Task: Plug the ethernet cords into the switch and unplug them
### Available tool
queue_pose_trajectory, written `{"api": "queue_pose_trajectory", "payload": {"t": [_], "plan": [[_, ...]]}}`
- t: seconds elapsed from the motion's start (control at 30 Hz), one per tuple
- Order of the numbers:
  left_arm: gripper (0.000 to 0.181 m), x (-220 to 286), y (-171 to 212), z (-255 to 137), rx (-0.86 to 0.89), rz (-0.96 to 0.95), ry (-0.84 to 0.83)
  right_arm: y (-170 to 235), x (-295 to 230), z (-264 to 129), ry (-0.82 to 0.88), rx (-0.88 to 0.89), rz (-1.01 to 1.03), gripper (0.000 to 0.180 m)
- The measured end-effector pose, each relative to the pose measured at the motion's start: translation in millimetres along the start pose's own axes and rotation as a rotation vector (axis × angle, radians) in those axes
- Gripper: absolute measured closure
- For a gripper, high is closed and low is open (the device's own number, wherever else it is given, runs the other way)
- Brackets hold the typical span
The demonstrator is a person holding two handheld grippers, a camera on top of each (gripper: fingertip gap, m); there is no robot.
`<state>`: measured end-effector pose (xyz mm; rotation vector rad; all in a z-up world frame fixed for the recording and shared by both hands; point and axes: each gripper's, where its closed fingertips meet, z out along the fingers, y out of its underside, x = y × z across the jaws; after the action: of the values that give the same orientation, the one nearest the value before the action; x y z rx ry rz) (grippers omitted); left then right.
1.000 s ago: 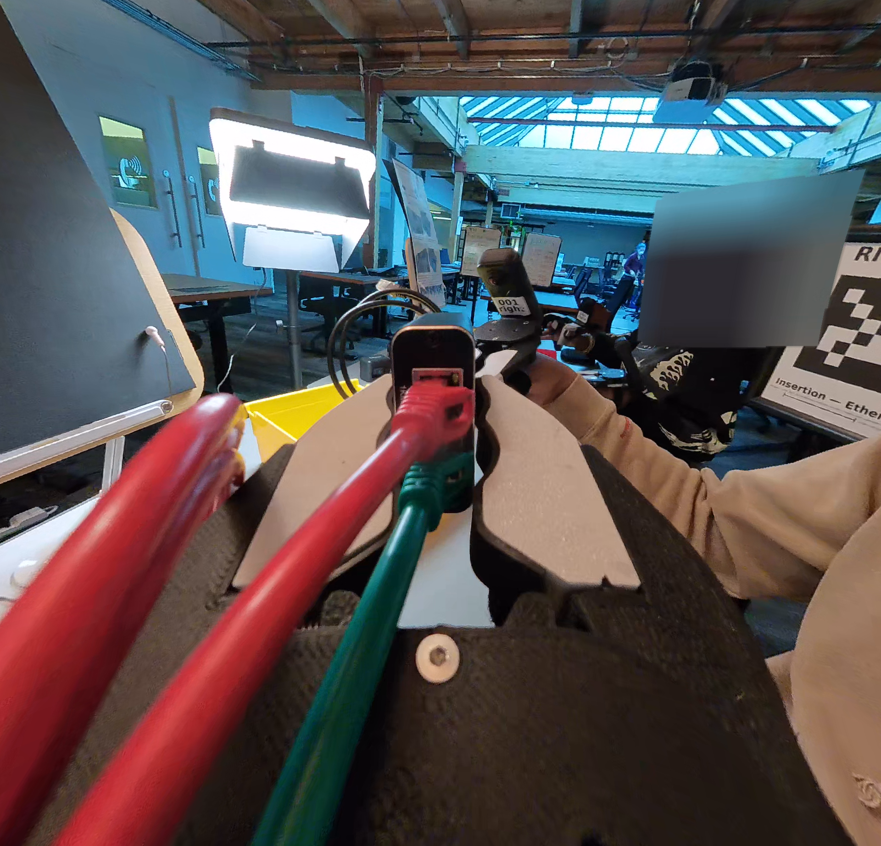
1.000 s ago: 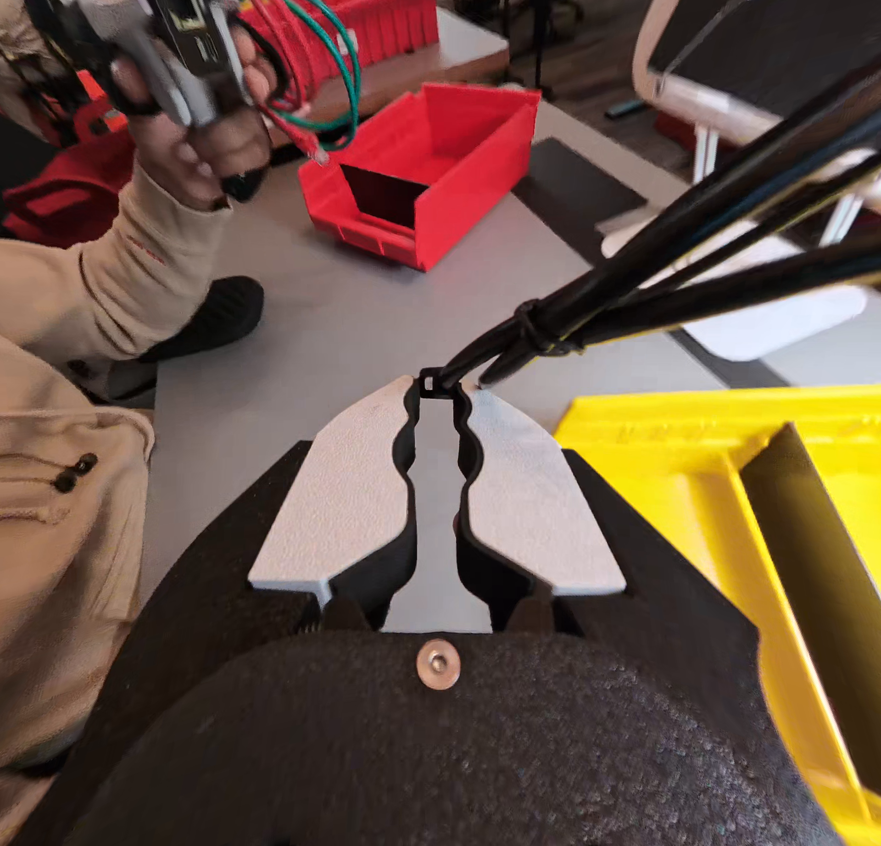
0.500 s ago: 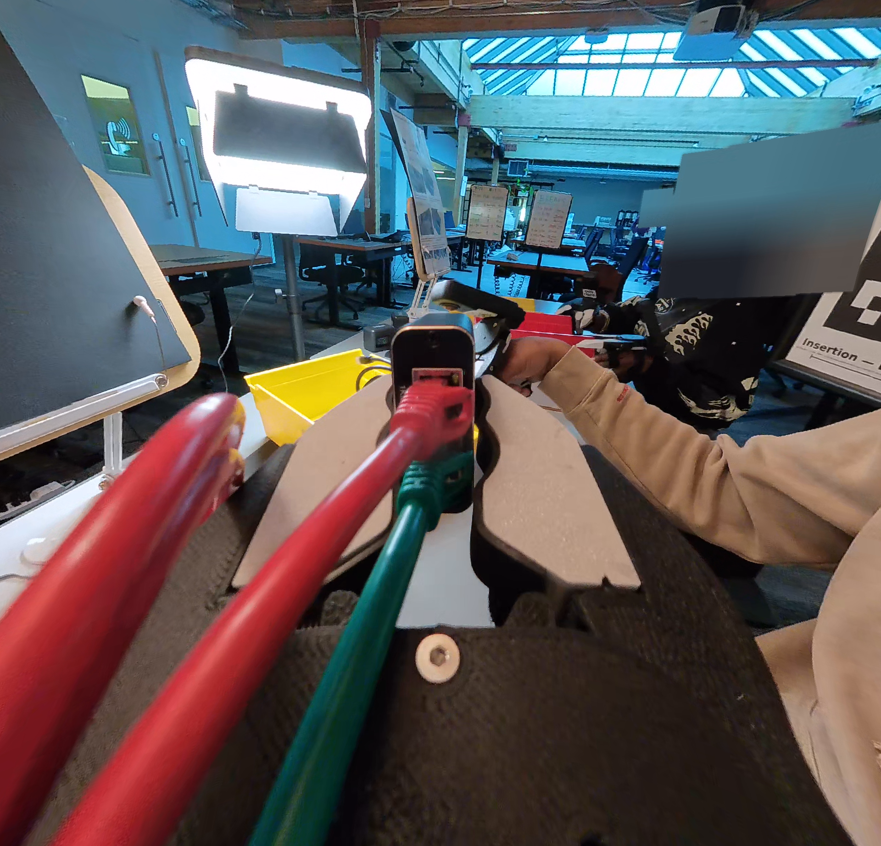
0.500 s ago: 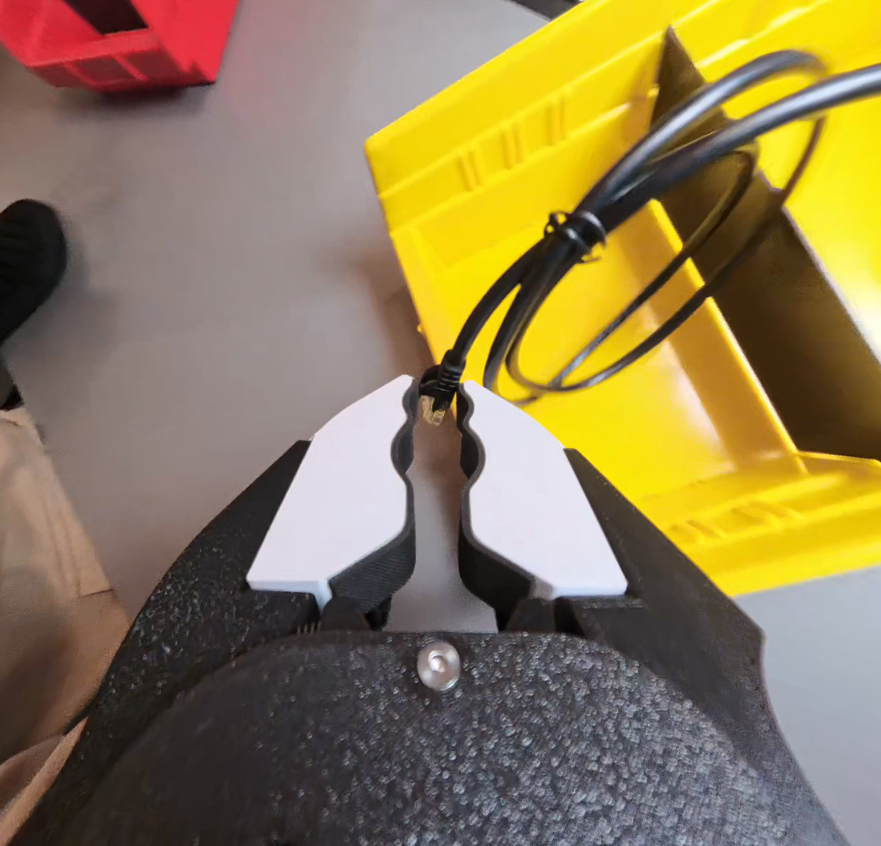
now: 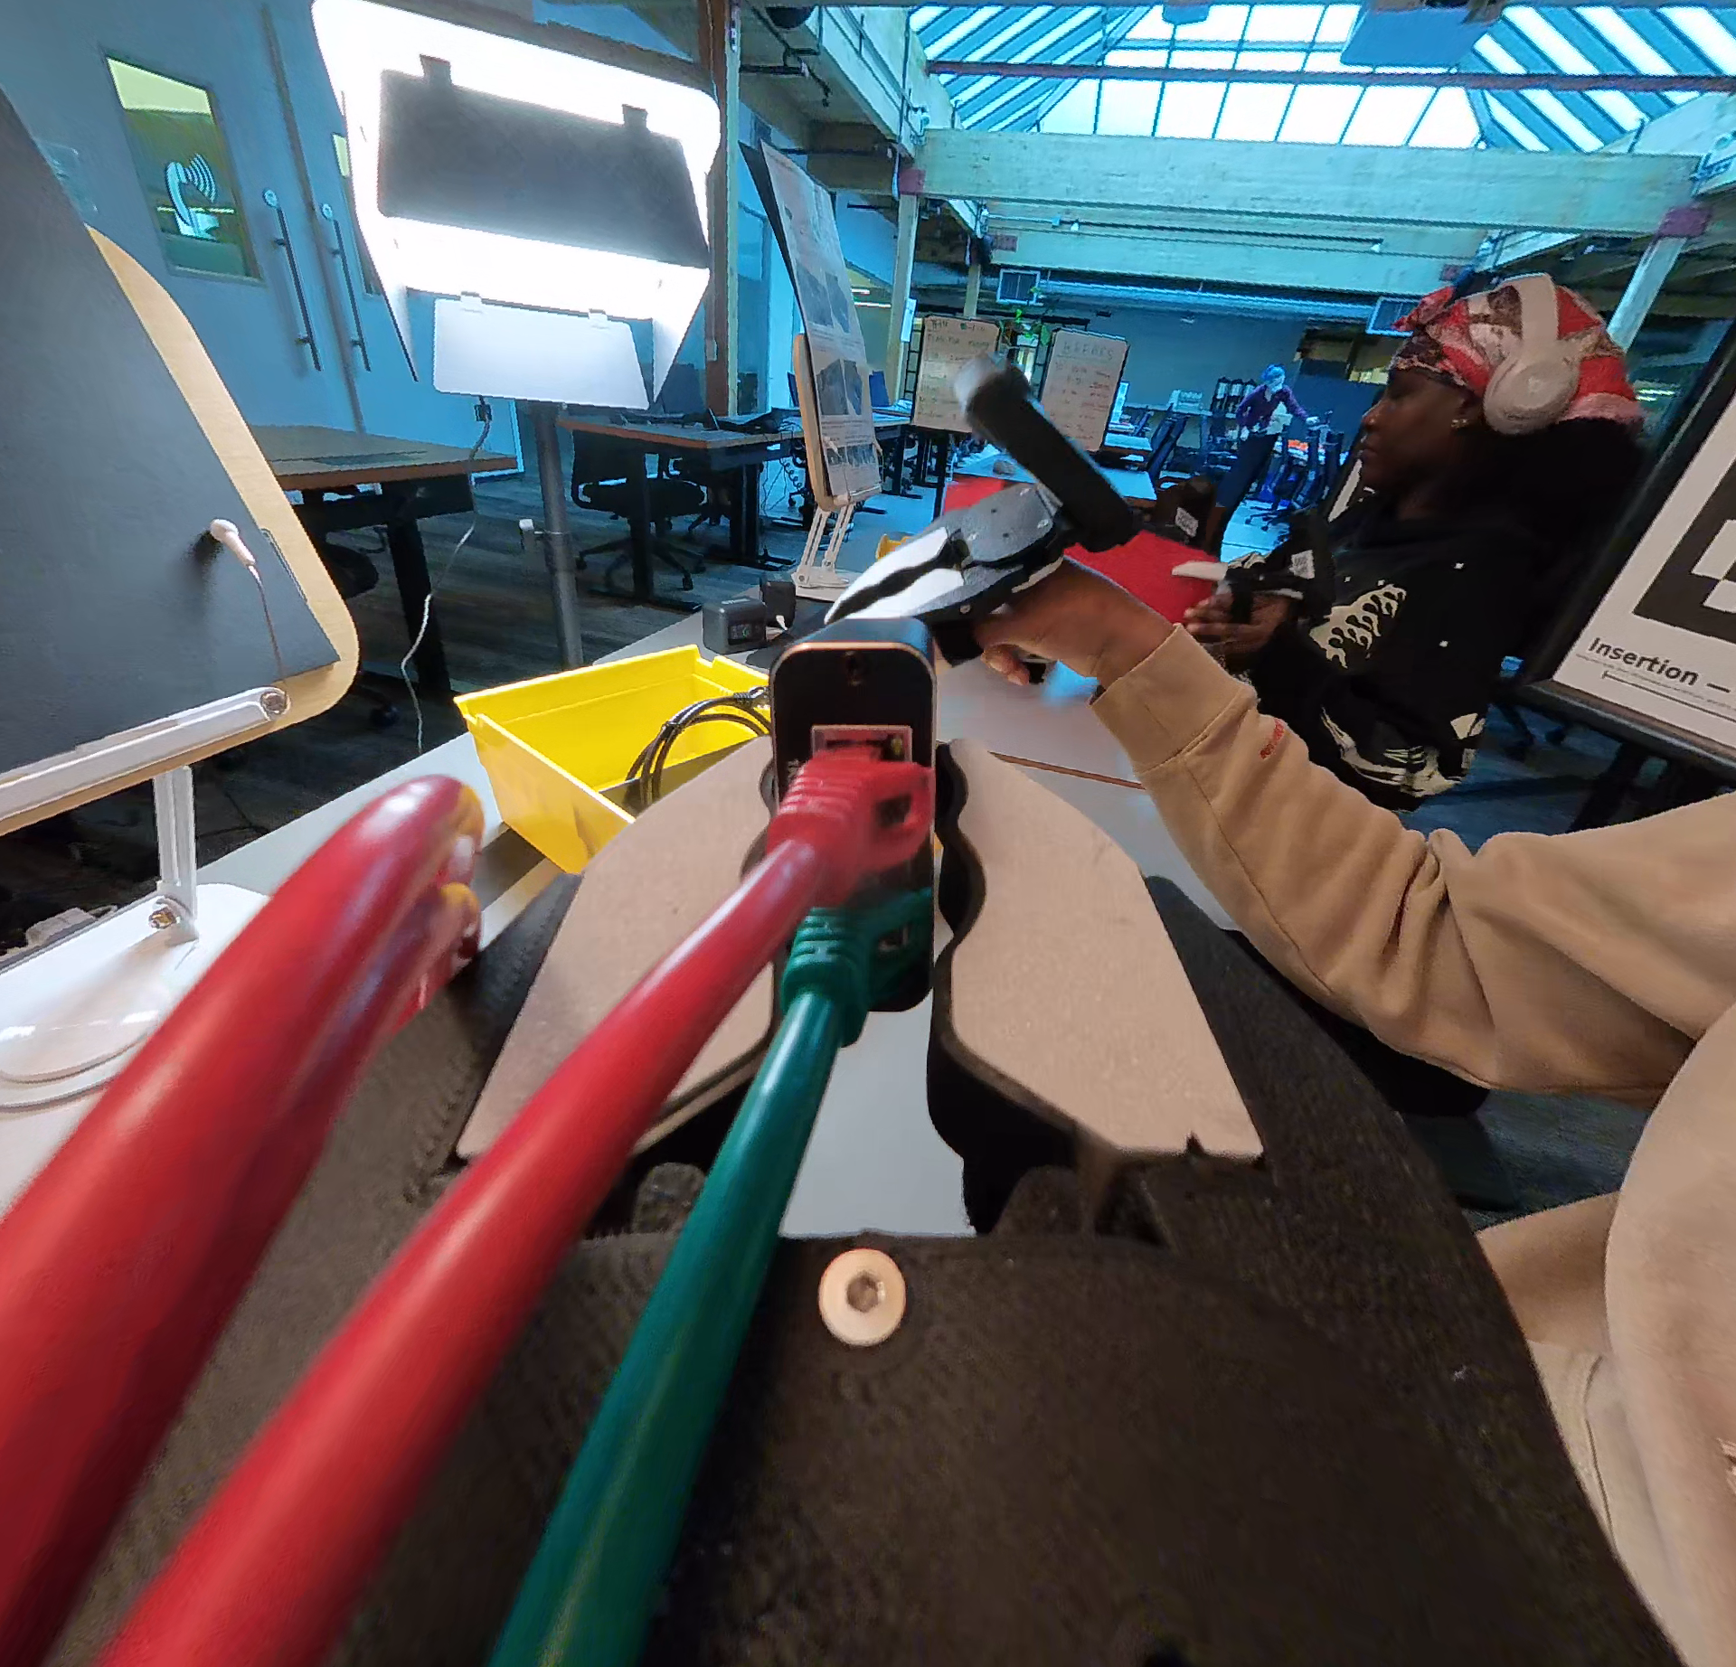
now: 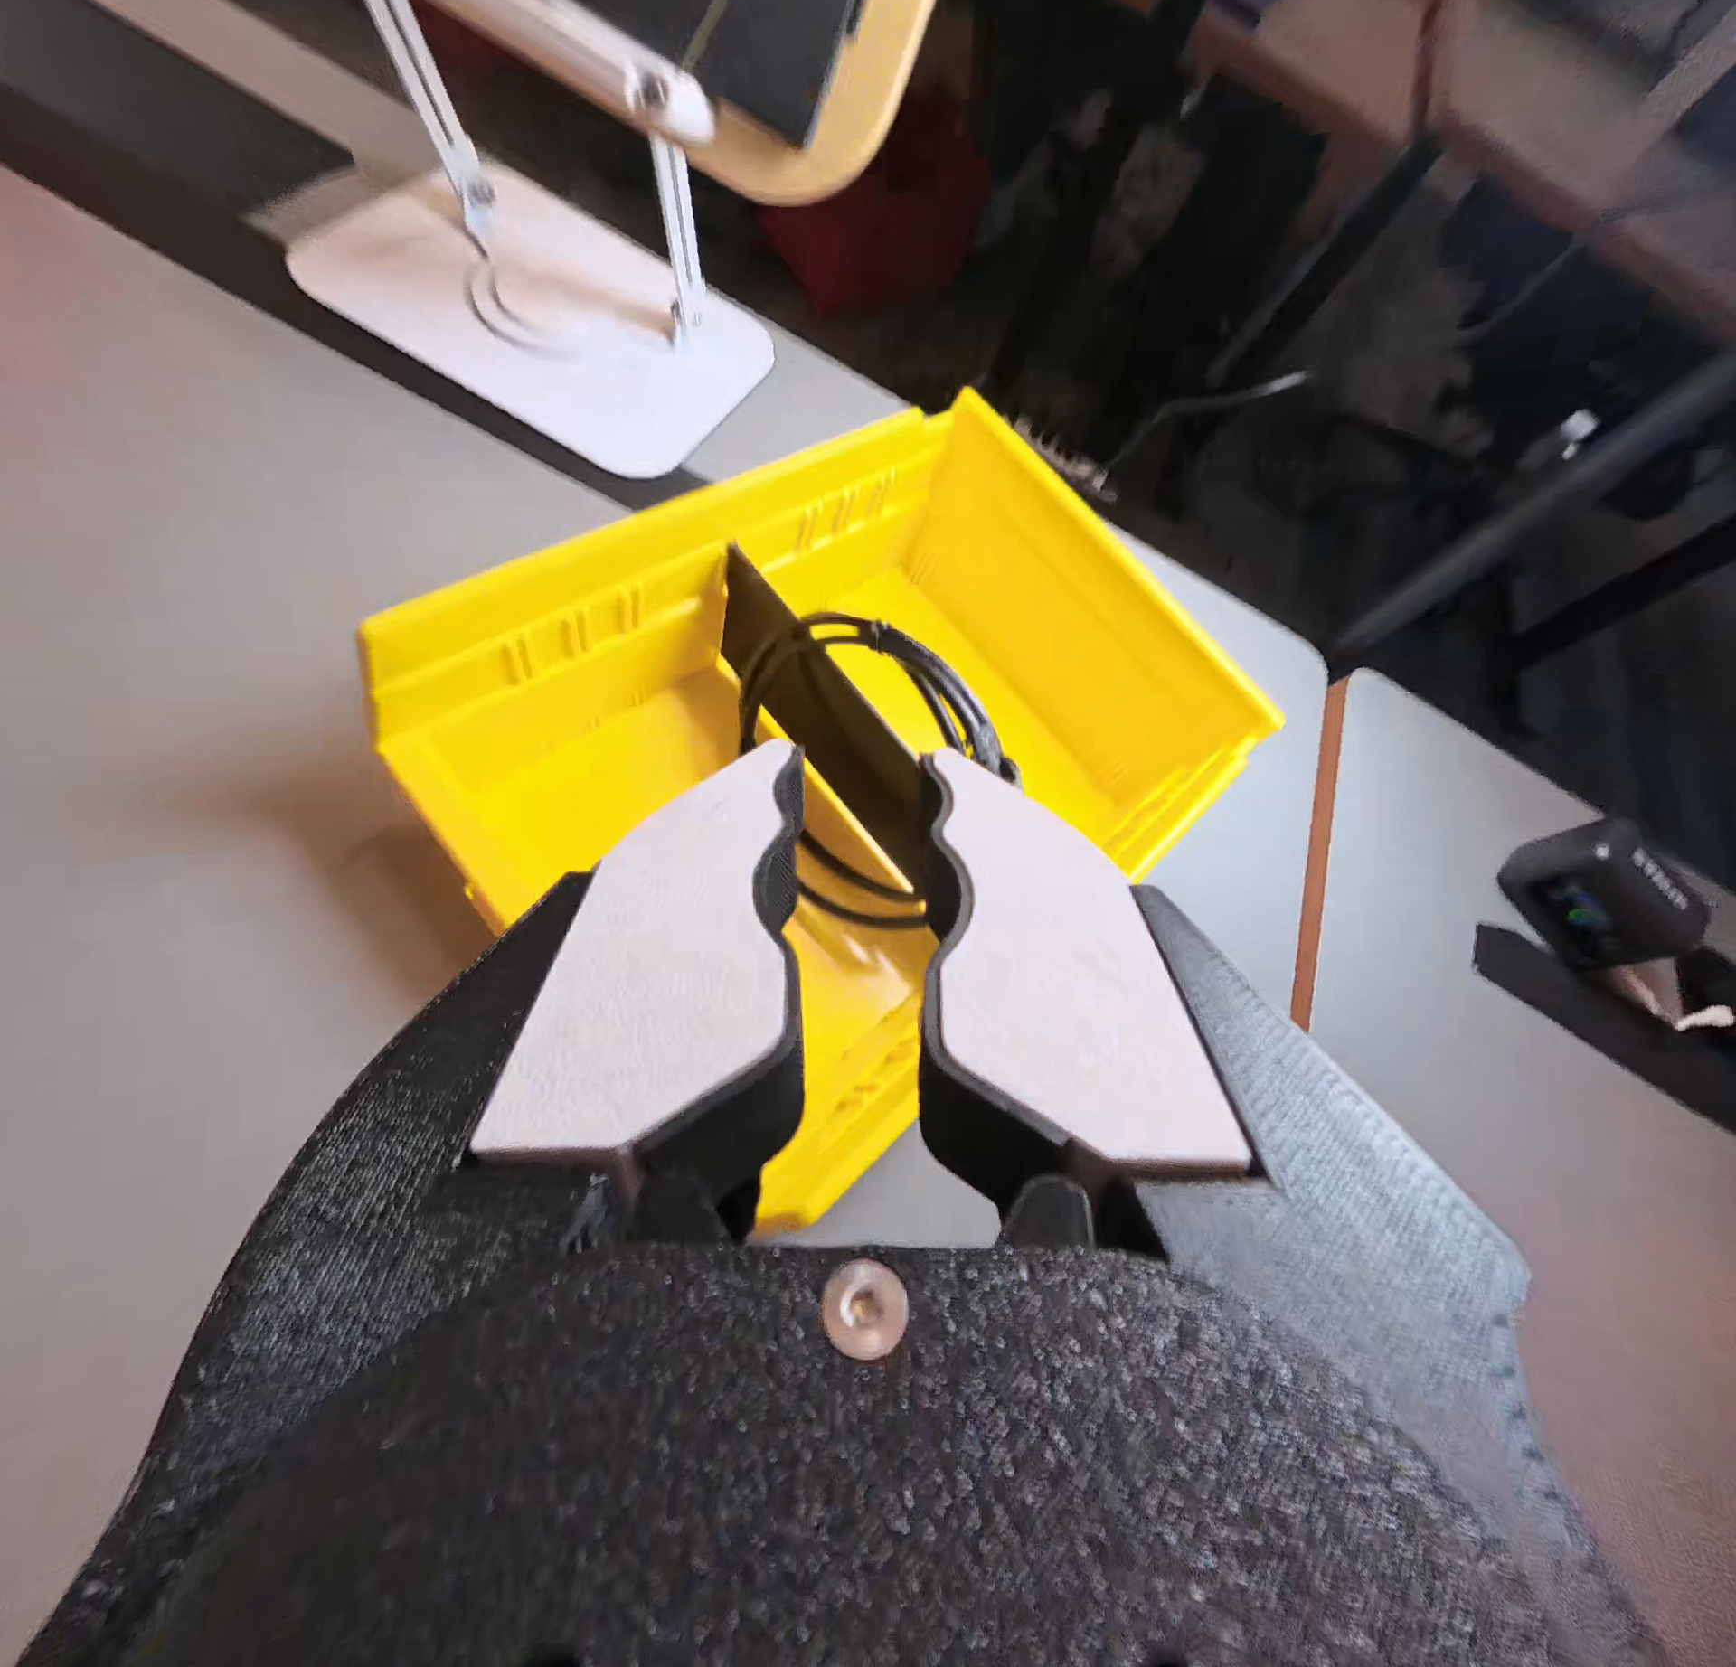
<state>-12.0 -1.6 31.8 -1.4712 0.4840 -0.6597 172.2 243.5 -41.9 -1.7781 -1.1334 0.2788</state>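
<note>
Small black switch (image 5: 850,673) up in the air, squeezed tight between the two fingers of the left tongs (image 5: 850,767), its row of holes facing back at the camera. Red cord (image 5: 601,1040) plugged in there, green cord (image 5: 742,1171) plugged in right under it. One more fat red loop (image 5: 235,1011) hanging close by on the left, too blurry to follow to its end. Farther out, over the grey table (image 6: 188,589), the right tongs (image 6: 860,767) partly open now and holding nothing. Half a second ago, pinching the plug of the black cord (image 6: 855,903); now let go. Black cord lying coiled in the yellow bin (image 6: 564,654), draped over the dark wall (image 6: 827,711) down its middle, not touching the tongs. Probably means one cord unplugged and put away, with two more to pull out of the switch. Next, likely a swing back to the switch for a grab at the red plug. Could be tricky: a tiny clip to press first, and a hard yank might tug the switch loose from the left tongs.
</note>
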Motion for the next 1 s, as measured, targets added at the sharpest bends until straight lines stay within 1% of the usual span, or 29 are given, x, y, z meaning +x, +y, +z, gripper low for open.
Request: {"api": "queue_pose_trajectory", "payload": {"t": [0.17,0.27,0.33,0.43,0.5,0.57,0.6,0.67,0.7,0.73,0.8,0.87,0.93,1.0], "plan": [[0.152,0.2,4.6,3.1,-0.011,-0.007,0.005,-39.6,-19.3,-18.6,-0.024,0.190,-0.067,0.154],[0.152,0.6,6.9,4.9,-0.018,-0.007,0.005,-38.8,-20.3,-10.2,0.009,0.177,-0.131,0.147],[0.152,0.4,8.4,6.1,-0.024,-0.009,0.004,-27.3,-12.8,9.4,0.061,0.112,-0.198,0.143],[0.152,-1.3,10.1,6.2,-0.037,-0.002,-0.004,-5.2,2.9,50.0,0.103,-0.043,-0.350,0.137],[0.152,-3.9,10.1,5.5,-0.041,0.003,-0.015,12.0,13.4,76.0,0.069,-0.184,-0.445,0.132],[0.152,-6.5,9.9,4.8,-0.041,0.004,-0.021,27.8,20.3,97.9,0.009,-0.297,-0.511,0.131],[0.152,-8.1,10.0,4.6,-0.041,0.003,-0.024,35.0,22.9,107.1,-0.014,-0.340,-0.541,0.133],[0.152,-10.7,11.0,3.8,-0.045,-0.001,-0.030,45.6,29.6,121.0,-0.022,-0.394,-0.601,0.143],[0.152,-11.8,11.5,3.1,-0.047,-0.002,-0.035,48.3,28.5,124.7,-0.041,-0.396,-0.617,0.158],[0.152,-12.8,11.5,2.1,-0.048,-0.001,-0.039,45.8,27.4,125.7,-0.049,-0.370,-0.621,0.167],[0.152,-14.7,10.0,-0.1,-0.044,0.000,-0.044,35.6,24.3,117.2,-0.074,-0.322,-0.590,0.168],[0.152,-17.3,8.6,-1.2,-0.036,-0.005,-0.047,21.6,22.8,99.8,-0.103,-0.274,-0.544,0.168],[0.152,-18.9,9.1,-0.3,-0.036,-0.017,-0.044,13.3,14.5,81.2,-0.196,-0.248,-0.477,0.168],[0.152,-17.9,10.2,1.5,-0.041,-0.023,-0.040,9.5,0.2,65.8,-0.334,-0.220,-0.381,0.169]]}}
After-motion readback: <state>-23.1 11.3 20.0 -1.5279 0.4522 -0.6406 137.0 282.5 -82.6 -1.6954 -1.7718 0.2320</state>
